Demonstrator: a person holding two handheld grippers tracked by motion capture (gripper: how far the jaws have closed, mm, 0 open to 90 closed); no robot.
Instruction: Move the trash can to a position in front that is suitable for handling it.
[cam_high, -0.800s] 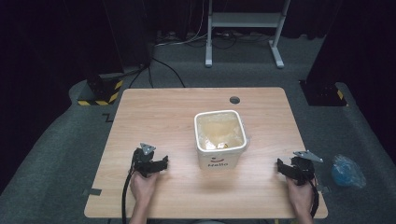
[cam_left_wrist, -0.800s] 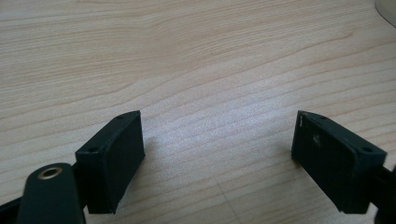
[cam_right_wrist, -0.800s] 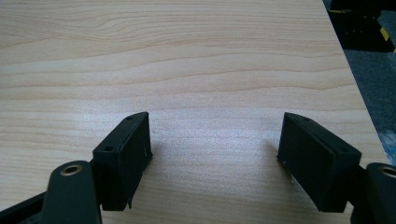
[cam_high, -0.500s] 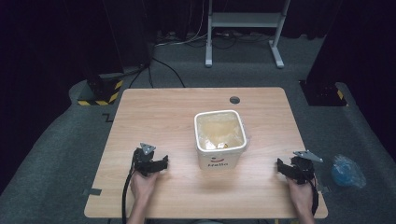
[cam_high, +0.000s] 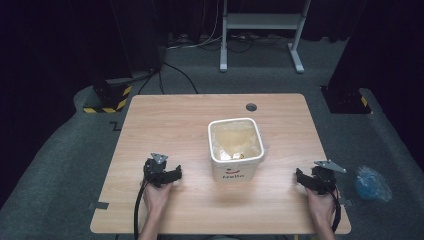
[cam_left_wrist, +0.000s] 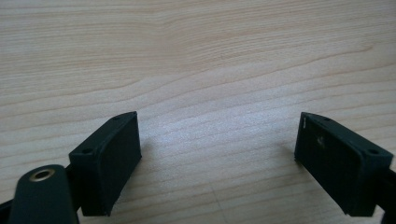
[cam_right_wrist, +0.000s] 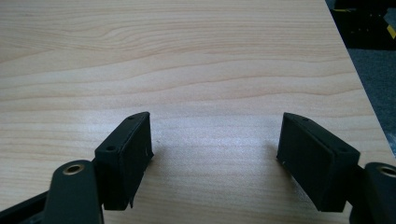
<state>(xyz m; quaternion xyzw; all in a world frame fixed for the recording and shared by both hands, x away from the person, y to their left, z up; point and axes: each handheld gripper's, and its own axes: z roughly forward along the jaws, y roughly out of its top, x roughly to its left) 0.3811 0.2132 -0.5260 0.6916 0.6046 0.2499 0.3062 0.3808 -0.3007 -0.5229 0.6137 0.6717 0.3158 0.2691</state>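
A white square bucket (cam_high: 235, 148) with a printed label stands at the middle of the wooden table (cam_high: 165, 120); something yellowish lies inside it. My left gripper (cam_high: 163, 172) rests low on the table to the bucket's left, held by a hand. My right gripper (cam_high: 315, 178) rests near the table's right front corner. In the left gripper view my left gripper (cam_left_wrist: 217, 149) has its jaws wide apart over bare wood. My right gripper (cam_right_wrist: 215, 144) in the right gripper view is likewise open, with nothing between its jaws.
A crumpled blue plastic bag (cam_high: 372, 183) lies on the grey floor right of the table. A round cable hole (cam_high: 251, 107) sits near the table's far edge. A metal stand (cam_high: 260, 30) and a black-and-yellow striped base (cam_high: 107, 97) are beyond the table.
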